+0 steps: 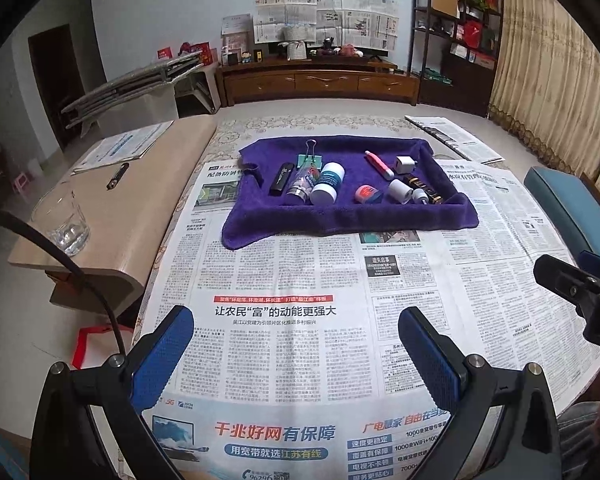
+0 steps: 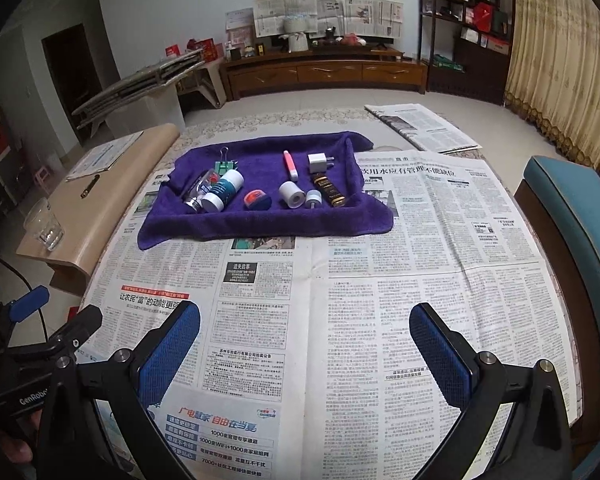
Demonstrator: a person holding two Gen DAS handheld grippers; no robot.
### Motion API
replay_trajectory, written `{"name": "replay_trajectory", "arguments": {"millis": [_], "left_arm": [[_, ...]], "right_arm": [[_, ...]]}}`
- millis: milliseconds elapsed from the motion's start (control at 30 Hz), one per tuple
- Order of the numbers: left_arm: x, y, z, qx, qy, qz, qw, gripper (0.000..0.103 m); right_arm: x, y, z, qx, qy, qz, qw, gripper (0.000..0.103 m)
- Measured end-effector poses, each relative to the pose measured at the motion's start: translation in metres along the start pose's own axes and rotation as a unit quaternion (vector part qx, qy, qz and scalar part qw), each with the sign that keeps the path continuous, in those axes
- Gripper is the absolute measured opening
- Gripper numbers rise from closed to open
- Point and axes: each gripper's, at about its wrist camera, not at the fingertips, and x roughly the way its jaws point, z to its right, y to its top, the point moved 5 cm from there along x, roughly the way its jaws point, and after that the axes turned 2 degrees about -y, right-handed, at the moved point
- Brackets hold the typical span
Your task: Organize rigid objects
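A purple towel lies on the newspaper-covered table, far ahead of both grippers. On it lie a black bar, a clear tube, a white-and-teal bottle, a green binder clip, a pink pen, a white charger, a red-blue piece, a white roll and a dark gold-labelled tube. My left gripper and right gripper are open and empty above the newspaper.
A drinking glass, a black lighter and papers sit on a low wooden side table to the left. A blue chair stands on the right. A folded newspaper lies at the far right.
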Motion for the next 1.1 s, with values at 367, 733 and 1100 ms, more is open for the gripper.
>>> {"name": "replay_trajectory", "arguments": {"millis": [367,733,1100], "left_arm": [[0.013,-0.003,0.001,-0.007,-0.003,-0.009,0.9999,0.103],[0.010,-0.004,-0.004,-0.015,-0.004,-0.015,0.9998,0.103],[0.006,-0.003,-0.005,-0.023,-0.011,-0.014,0.9996,0.103]], "right_arm": [[0.009,0.002,0.004,0.004,0.001,-0.004,1.000,0.103],[0.008,-0.003,-0.003,-0.014,0.000,-0.008,1.000,0.103],[0.003,-0.004,0.000,-0.013,-0.001,-0.003,1.000,0.103]]}}
